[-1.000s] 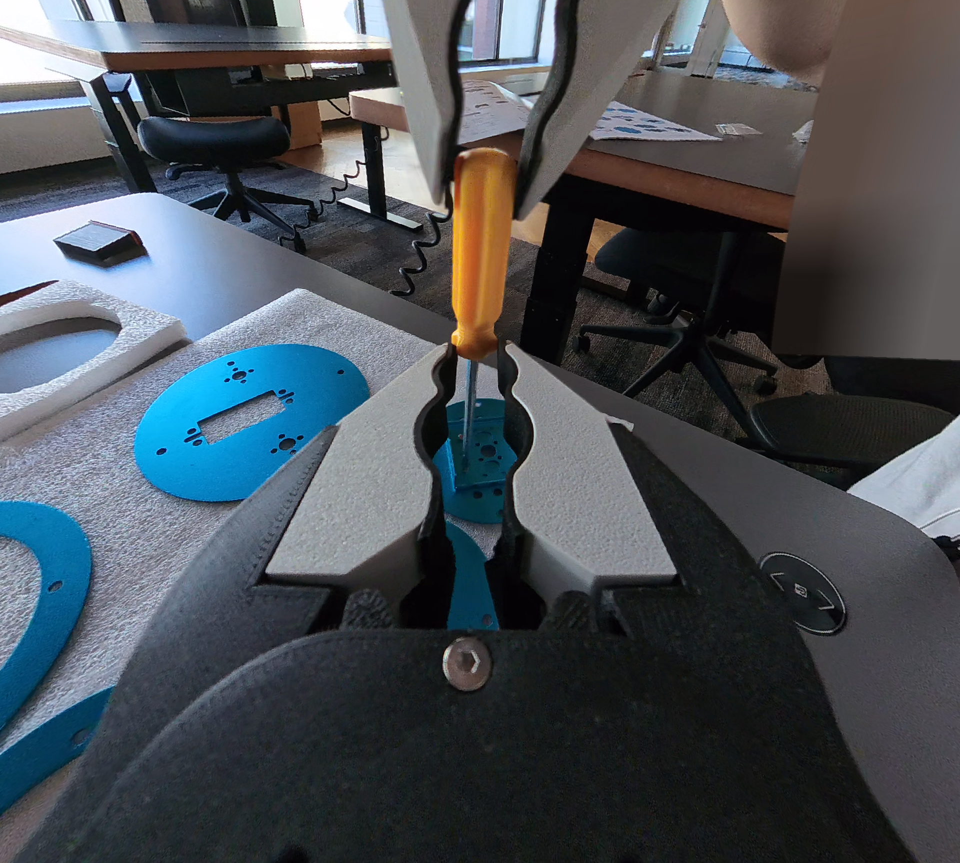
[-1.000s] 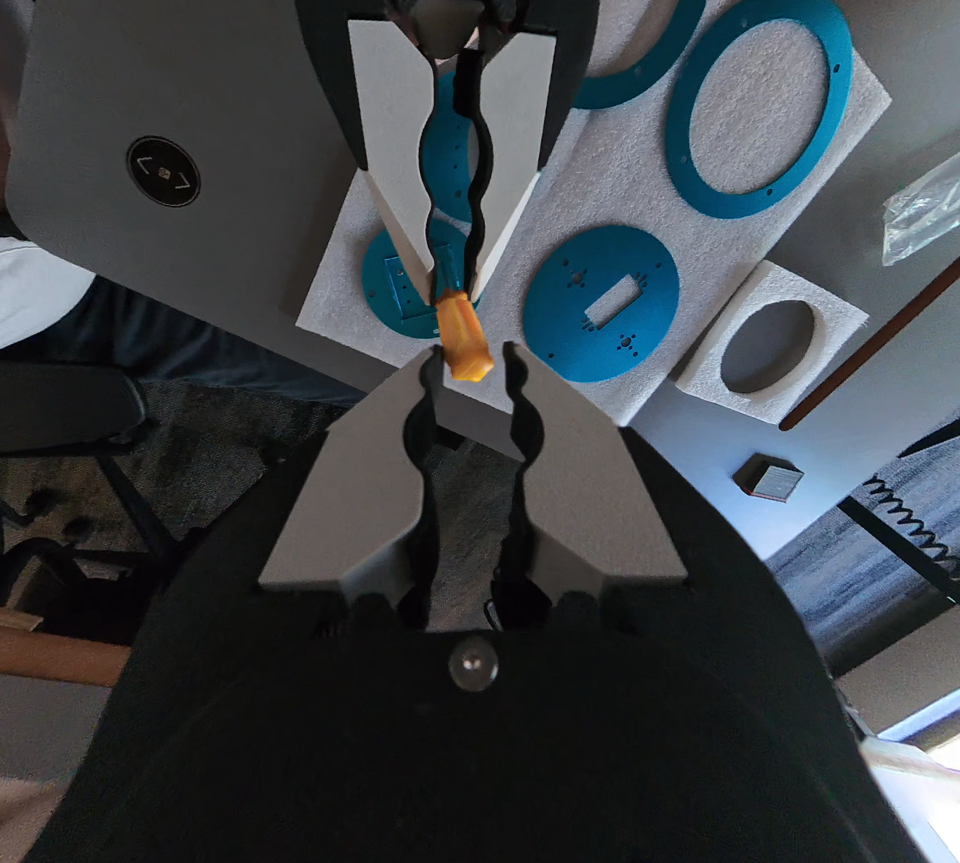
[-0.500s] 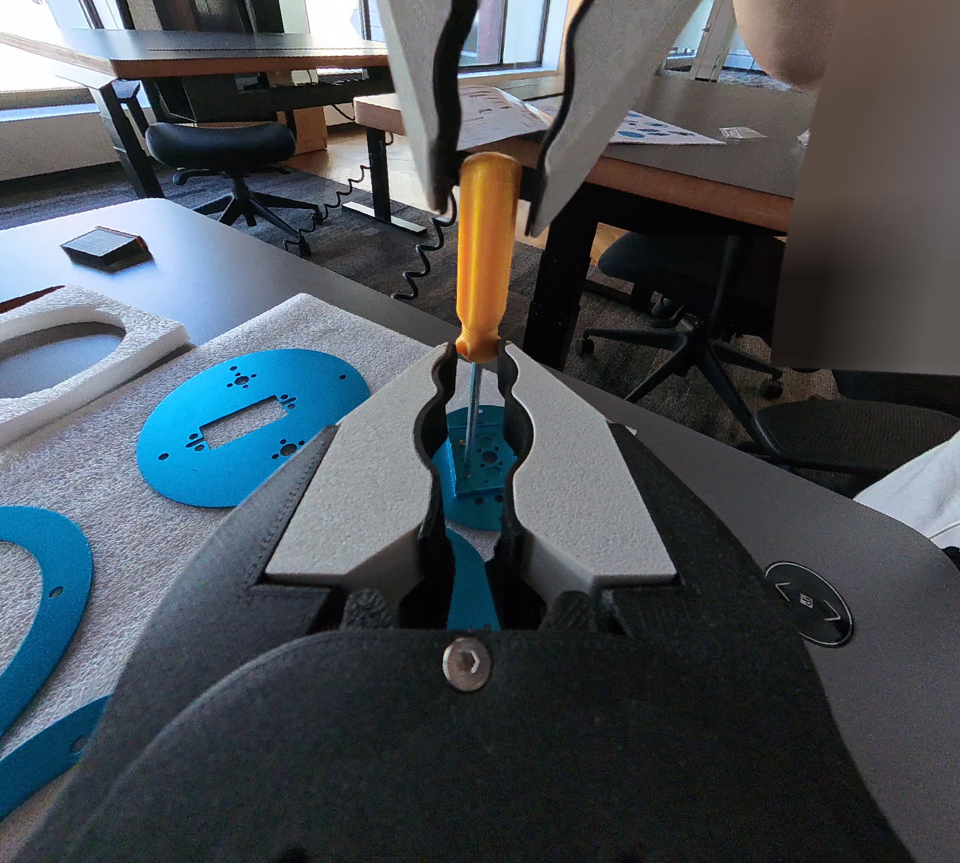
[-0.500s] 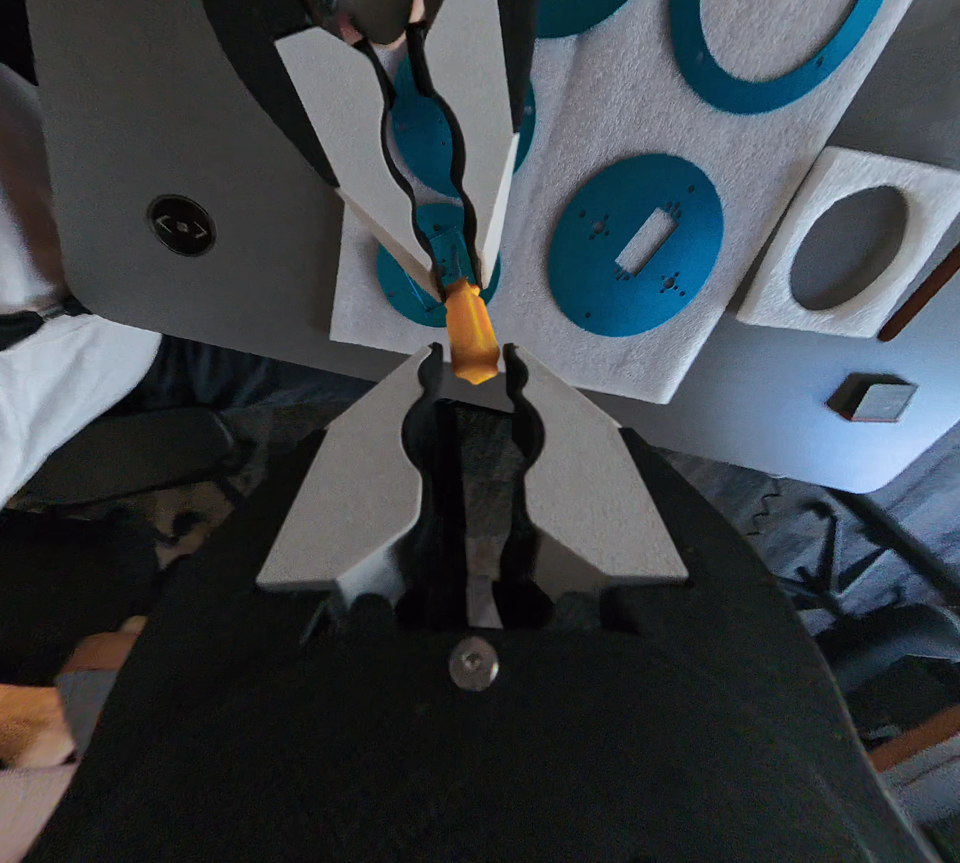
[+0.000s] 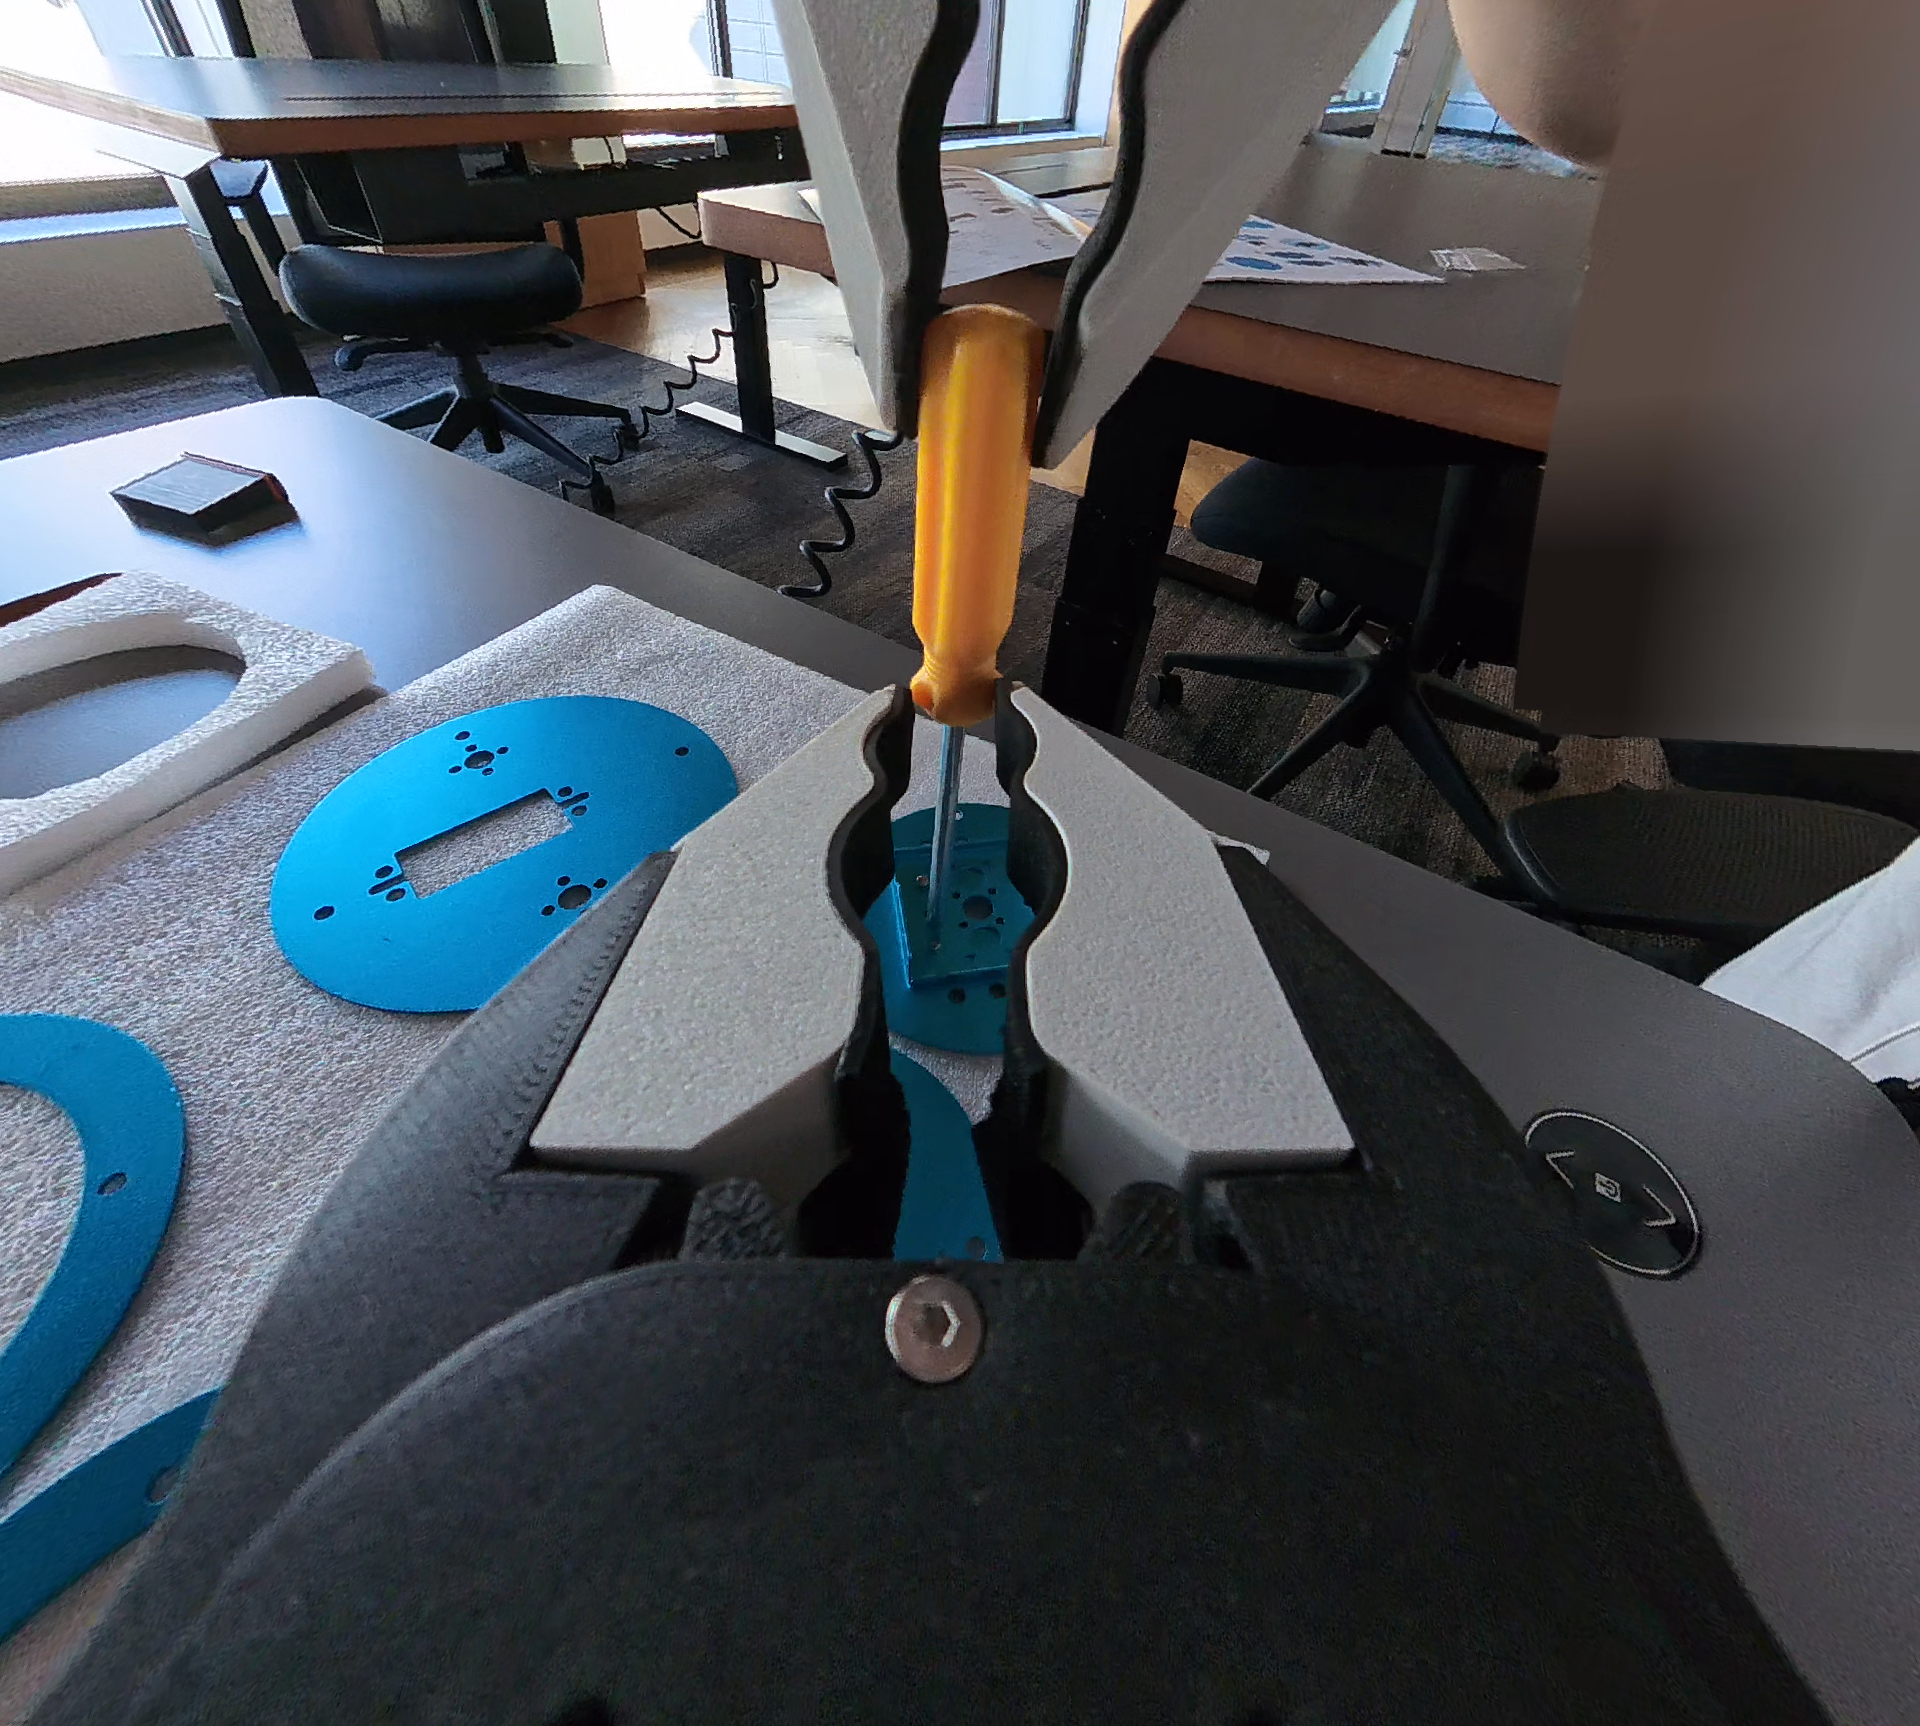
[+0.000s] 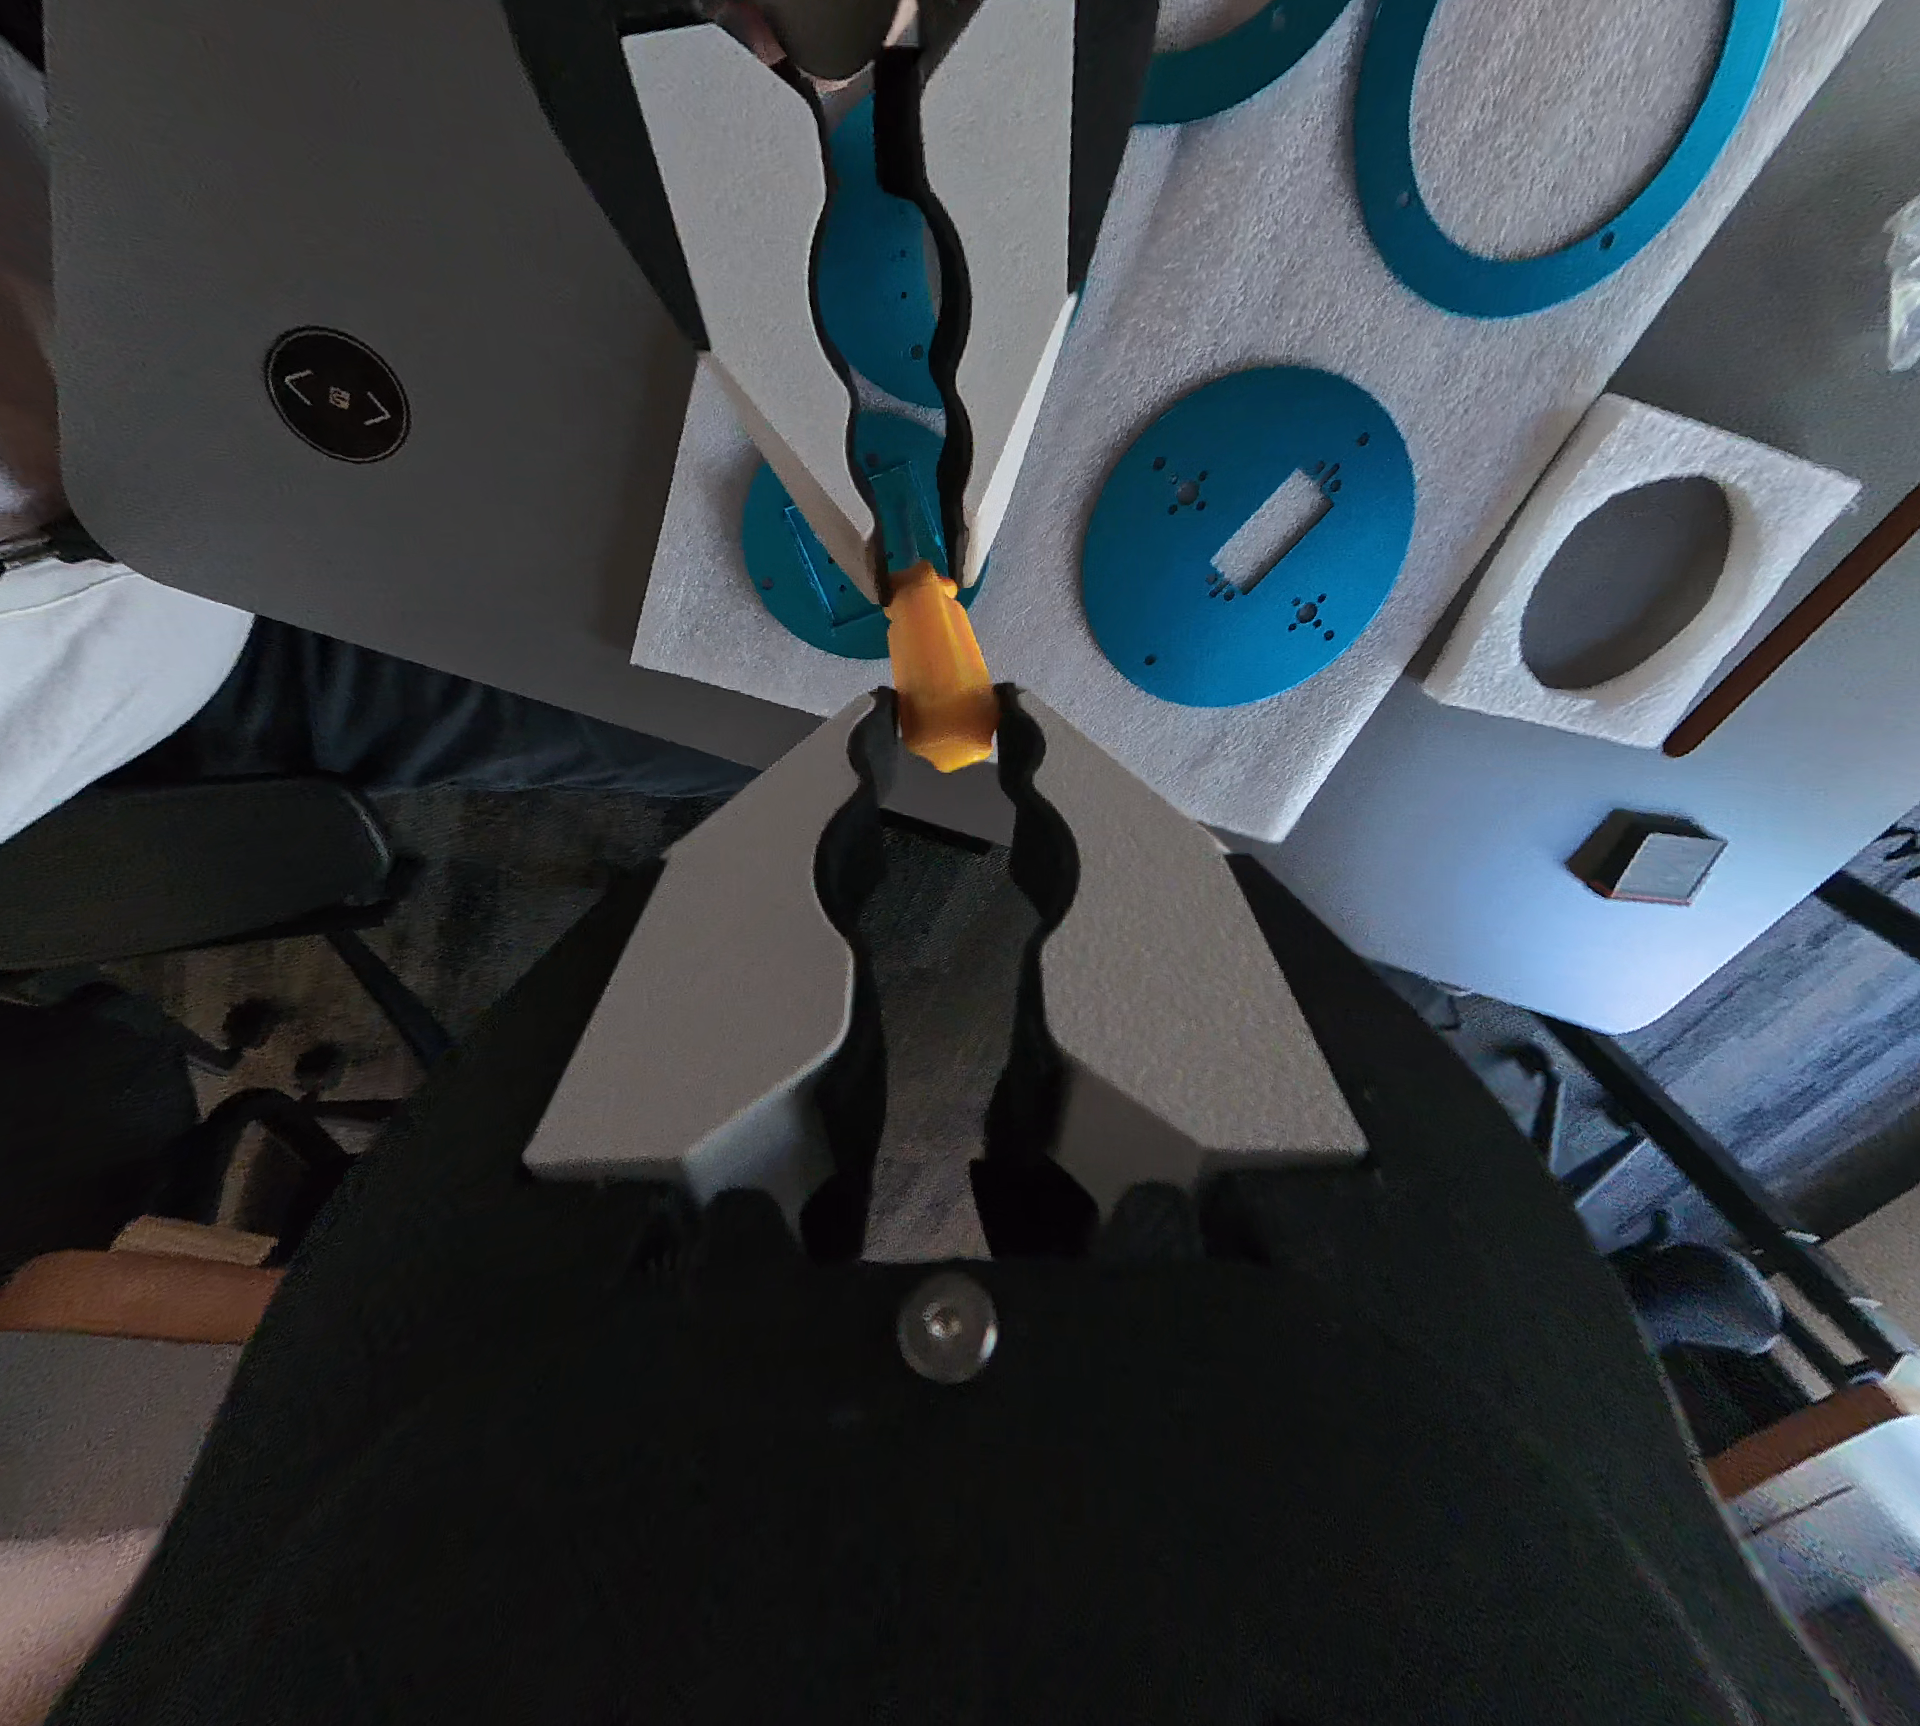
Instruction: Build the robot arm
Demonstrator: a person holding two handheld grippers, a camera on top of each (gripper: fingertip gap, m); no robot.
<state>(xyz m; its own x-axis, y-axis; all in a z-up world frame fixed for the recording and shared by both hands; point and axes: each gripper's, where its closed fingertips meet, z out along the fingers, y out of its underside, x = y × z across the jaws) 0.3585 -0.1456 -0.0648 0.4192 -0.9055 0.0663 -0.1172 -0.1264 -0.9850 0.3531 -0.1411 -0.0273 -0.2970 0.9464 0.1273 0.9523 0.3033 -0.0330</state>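
Observation:
An orange-handled screwdriver (image 5: 971,513) stands upright, its tip on a small blue bracket (image 5: 961,928) that sits on a small blue disc (image 5: 945,1016). My left gripper (image 5: 954,708) is low over the white foam mat (image 5: 644,668), its fingers closed around the handle's lower end. My right gripper (image 6: 940,720) comes from above and is shut on the handle's top; it also shows in the left wrist view (image 5: 977,388). In the right wrist view the screwdriver (image 6: 935,668) runs between both grippers, with the left gripper (image 6: 920,573) beyond it.
On the mat lie a blue disc with a rectangular slot (image 5: 499,855) and blue rings (image 6: 1569,66). A foam block with an oval hole (image 6: 1631,596) and a small dark block (image 5: 203,497) sit beside it. The desk edge is just past the disc; chairs and desks stand beyond. One gripper's finger ends stand about 4 cm off the other's.
The right gripper has twisted about the screwdriver's axis and its fingers have closed from loosely around the handle's top onto it. The left gripper and screwdriver have stayed in place.

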